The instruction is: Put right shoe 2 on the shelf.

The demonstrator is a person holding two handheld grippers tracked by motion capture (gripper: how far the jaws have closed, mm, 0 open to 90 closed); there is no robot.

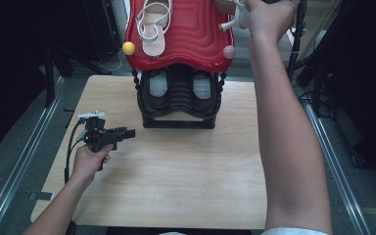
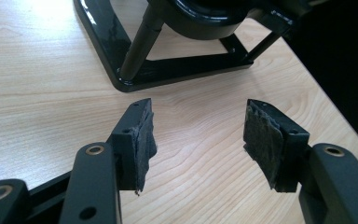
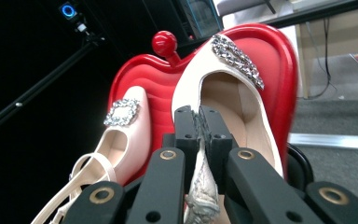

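Right gripper (image 3: 199,116) clamped on strap of cream shoe (image 3: 223,88), over red rack (image 3: 279,60).

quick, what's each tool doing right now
left tool: open, nothing between its jaws, over the table.
right tool: shut on the strap of the cream shoe.

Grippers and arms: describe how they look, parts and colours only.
The left gripper is black with a pistol-style handle, a pale grey plate on top and black cables trailing from it. Its fingers are black angular links with brass-ringed pivot holes and rough, dark, worn pads. The right gripper has the same black links and brass-ringed holes. Both forearms are bare; a light sleeve edge shows on the right arm.
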